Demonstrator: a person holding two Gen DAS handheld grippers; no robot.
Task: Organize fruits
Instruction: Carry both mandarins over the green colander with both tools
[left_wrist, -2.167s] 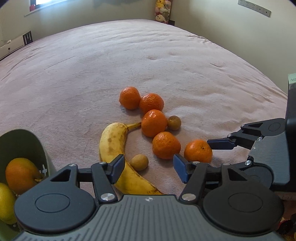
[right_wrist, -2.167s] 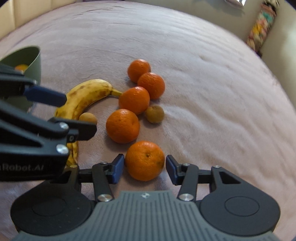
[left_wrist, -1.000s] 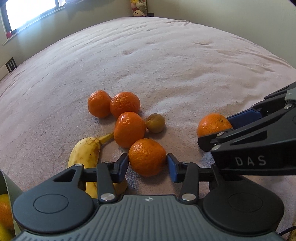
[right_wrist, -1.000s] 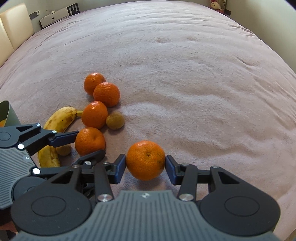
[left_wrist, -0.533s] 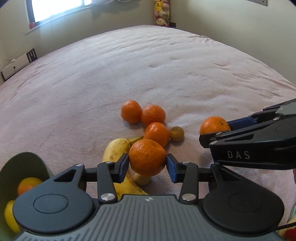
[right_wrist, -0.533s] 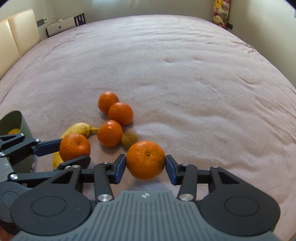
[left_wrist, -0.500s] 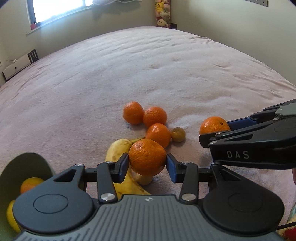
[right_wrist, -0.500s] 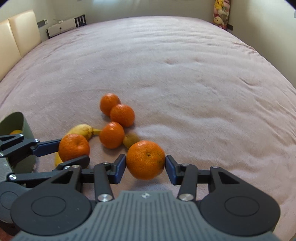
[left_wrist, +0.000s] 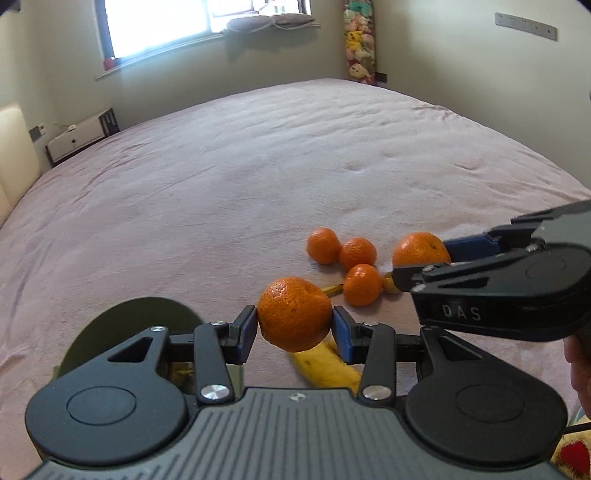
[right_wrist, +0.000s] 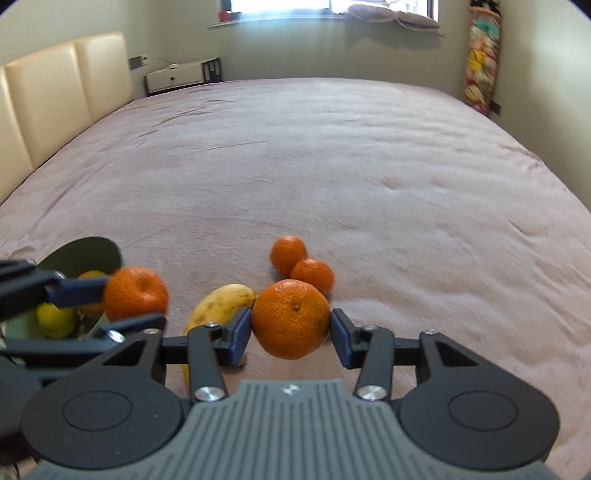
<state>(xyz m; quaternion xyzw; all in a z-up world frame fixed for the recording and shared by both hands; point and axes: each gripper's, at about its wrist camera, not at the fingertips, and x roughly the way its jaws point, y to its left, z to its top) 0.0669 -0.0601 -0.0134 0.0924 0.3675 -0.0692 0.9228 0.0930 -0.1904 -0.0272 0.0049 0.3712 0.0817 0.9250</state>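
My left gripper (left_wrist: 294, 328) is shut on a tangerine (left_wrist: 294, 314) and holds it in the air just right of the green bowl (left_wrist: 147, 314). My right gripper (right_wrist: 291, 334) is shut on another tangerine (right_wrist: 290, 318), lifted above the bed. Each held fruit also shows in the other view: the left one (right_wrist: 135, 293) near the bowl (right_wrist: 88, 254), the right one (left_wrist: 420, 250). On the bedspread lie three tangerines (left_wrist: 361, 284), a banana (right_wrist: 218, 306) and a small brown fruit (left_wrist: 388, 283). The bowl holds a yellow fruit (right_wrist: 55, 319) and an orange one.
The pink bedspread (right_wrist: 332, 166) spreads wide beyond the fruit. A cream headboard (right_wrist: 55, 103) stands at the left, a low white cabinet (right_wrist: 177, 79) by the far wall, and a hanging rack of plush toys (left_wrist: 360, 44) in the corner.
Both grippers have risen with their tangerines. The left one has swung left, so the bowl now sits just beside its held fruit; the loose fruit now lies farther right and away.
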